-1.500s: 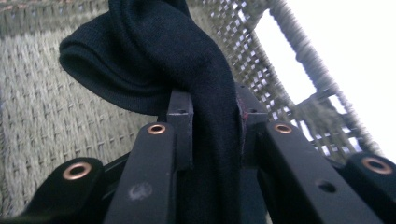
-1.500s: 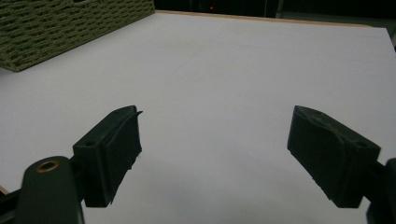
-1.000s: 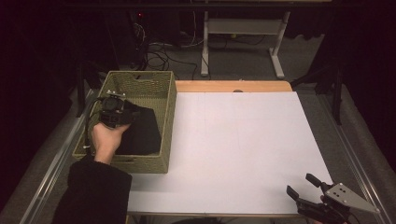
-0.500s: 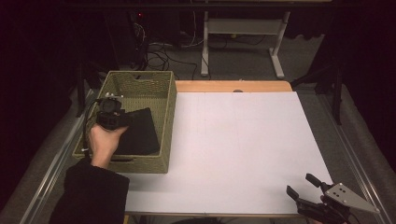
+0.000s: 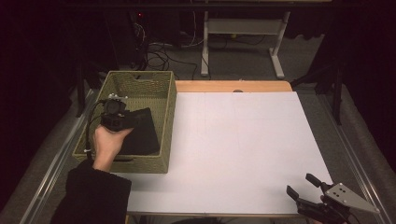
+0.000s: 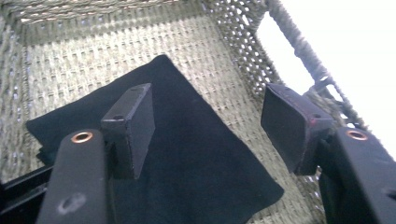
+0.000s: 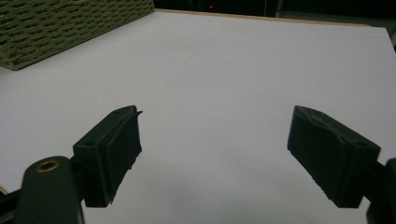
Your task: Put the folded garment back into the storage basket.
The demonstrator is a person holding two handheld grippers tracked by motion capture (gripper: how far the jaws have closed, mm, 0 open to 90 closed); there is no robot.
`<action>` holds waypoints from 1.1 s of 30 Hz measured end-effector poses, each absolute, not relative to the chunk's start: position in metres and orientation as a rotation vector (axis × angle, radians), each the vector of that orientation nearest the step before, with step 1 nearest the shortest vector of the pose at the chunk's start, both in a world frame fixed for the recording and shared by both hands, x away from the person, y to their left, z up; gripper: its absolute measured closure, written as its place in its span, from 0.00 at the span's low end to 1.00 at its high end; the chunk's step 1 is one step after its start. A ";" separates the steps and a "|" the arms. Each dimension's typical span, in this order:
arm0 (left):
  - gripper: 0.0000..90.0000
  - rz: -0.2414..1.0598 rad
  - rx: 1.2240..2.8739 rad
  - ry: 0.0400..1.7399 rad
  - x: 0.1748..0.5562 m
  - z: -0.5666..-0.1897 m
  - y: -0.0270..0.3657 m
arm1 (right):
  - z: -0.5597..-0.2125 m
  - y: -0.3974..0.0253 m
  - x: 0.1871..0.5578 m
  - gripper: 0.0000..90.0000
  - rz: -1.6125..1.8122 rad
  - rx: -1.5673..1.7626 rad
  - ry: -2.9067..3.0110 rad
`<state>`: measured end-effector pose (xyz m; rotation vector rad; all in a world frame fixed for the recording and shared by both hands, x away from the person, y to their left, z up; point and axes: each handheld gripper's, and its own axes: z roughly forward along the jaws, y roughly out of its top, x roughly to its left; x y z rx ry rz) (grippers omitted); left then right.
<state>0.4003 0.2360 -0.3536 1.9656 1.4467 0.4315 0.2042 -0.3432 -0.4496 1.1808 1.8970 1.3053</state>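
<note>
Inside the woven basket (image 6: 224, 42), the black cloth (image 6: 187, 154) lies beneath the left hand-held gripper (image 6: 208, 123), jaws wide.

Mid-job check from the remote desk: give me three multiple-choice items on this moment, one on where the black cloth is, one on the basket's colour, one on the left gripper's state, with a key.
1. Where does the black cloth lie?
A. on the white tabletop
B. inside the basket
C. on the floor

2. What colour is the basket?
A. olive green
B. red
C. blue

3. How stands the left gripper?
A. shut on the cloth
B. shut on the basket rim
C. open above the cloth

Key: 1 B, woven basket floor shows around the cloth; 2 A, the weave is olive green in the high view; 3 C, the jaws stand apart with the cloth visible between them.
</note>
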 end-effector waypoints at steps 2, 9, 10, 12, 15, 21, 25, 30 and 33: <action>0.36 0.426 1.961 1.431 0.399 -0.353 0.234 | -0.450 -0.343 0.204 0.20 1.305 1.180 1.898; 0.36 0.409 1.955 1.371 0.394 -0.348 0.220 | -0.450 -0.343 0.204 0.20 1.300 1.175 1.902; 0.36 0.409 1.955 1.371 0.394 -0.348 0.220 | -0.450 -0.343 0.204 0.20 1.300 1.175 1.903; 0.36 0.399 1.963 1.358 0.393 -0.348 0.215 | -0.450 -0.343 0.204 0.20 1.300 1.174 1.902; 0.36 0.395 1.971 1.345 0.392 -0.347 0.211 | -0.450 -0.343 0.204 0.20 1.301 1.177 1.900; 0.36 0.382 1.986 1.296 0.390 -0.342 0.195 | -0.450 -0.343 0.204 0.20 1.304 1.180 1.898; 0.36 0.370 1.989 1.290 0.390 -0.342 0.191 | -0.450 -0.343 0.204 0.20 1.303 1.176 1.900; 0.36 0.361 1.996 1.267 0.389 -0.340 0.185 | -0.450 -0.343 0.204 0.20 1.303 1.176 1.900; 0.36 0.354 2.001 1.246 0.387 -0.338 0.177 | -0.450 -0.343 0.204 0.20 1.303 1.175 1.900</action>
